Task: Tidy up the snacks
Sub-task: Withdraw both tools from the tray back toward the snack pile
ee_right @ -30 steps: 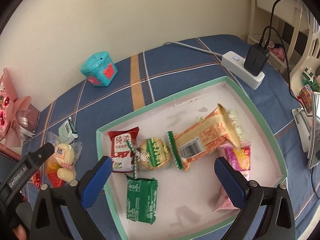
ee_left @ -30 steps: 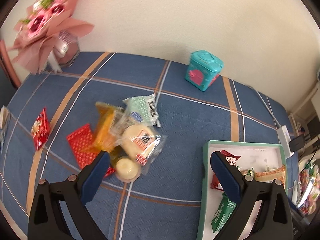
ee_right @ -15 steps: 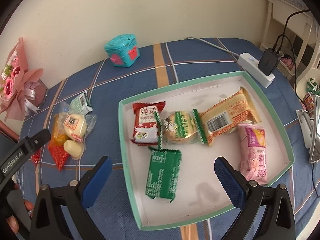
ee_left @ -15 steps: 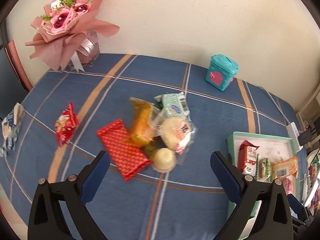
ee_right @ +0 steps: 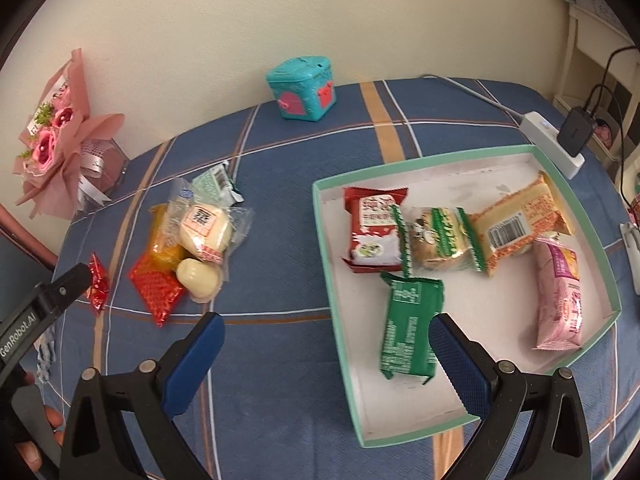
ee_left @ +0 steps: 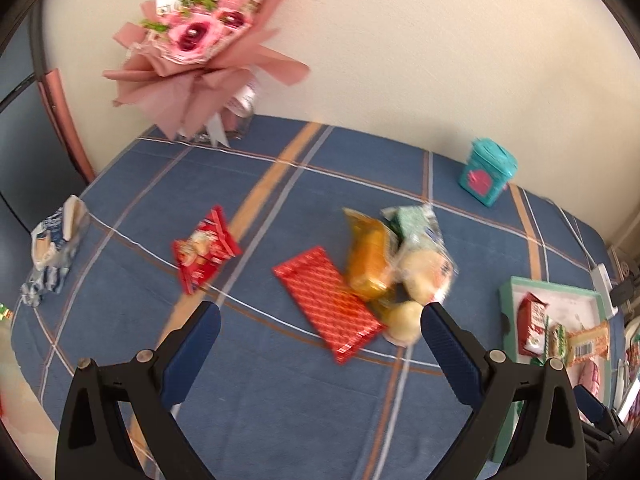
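You have swung your left hand-held gripper (ee_left: 318, 322), jaws spread and empty, away from the tray (ee_right: 576, 208) toward the loose snack pile (ee_left: 384, 268), so another pick comes next.

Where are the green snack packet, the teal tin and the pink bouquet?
green snack packet (ee_right: 412, 330), right wrist view, middle of its wrapper.
teal tin (ee_right: 304, 92), right wrist view, its front wall.
pink bouquet (ee_left: 200, 60), left wrist view, on the wrapping paper.
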`<state>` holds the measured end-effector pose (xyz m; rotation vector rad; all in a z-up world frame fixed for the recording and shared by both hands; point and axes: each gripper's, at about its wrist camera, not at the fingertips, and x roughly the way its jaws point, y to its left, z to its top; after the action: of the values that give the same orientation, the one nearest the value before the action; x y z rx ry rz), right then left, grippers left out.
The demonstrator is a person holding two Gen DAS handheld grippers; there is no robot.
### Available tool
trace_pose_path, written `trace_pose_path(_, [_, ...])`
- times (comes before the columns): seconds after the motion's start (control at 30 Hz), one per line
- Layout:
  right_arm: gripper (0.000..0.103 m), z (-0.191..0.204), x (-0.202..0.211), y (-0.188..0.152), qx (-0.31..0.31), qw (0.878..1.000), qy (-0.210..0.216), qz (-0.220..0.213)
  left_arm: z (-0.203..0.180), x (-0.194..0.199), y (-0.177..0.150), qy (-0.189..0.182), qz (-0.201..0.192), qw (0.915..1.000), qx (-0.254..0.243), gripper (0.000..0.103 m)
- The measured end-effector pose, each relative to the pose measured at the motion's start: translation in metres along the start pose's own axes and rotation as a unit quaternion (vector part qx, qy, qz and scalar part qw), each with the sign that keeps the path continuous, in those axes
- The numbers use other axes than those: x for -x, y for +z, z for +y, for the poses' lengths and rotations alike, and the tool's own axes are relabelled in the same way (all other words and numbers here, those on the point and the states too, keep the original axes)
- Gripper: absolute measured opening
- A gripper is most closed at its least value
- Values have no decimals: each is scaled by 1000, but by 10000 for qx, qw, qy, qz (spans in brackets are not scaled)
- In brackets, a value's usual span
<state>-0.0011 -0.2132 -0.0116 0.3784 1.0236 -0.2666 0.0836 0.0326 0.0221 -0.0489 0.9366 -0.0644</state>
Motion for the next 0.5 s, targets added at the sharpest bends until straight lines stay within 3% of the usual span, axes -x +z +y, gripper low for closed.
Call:
trace_pose_path(0.2, [103,28,-9,3,135,9993,354,31,24,-3,9,-25,-13,9998,219,100])
trace_pose_path(0.33, [103,48,-14,6,347,9986,402,-28,38,-13,13,-118,115,9993,340,100])
trace_pose_path(0.5, [103,66,-28,6,568,9975,401,123,63,-30,17,51,380,9980,503,100])
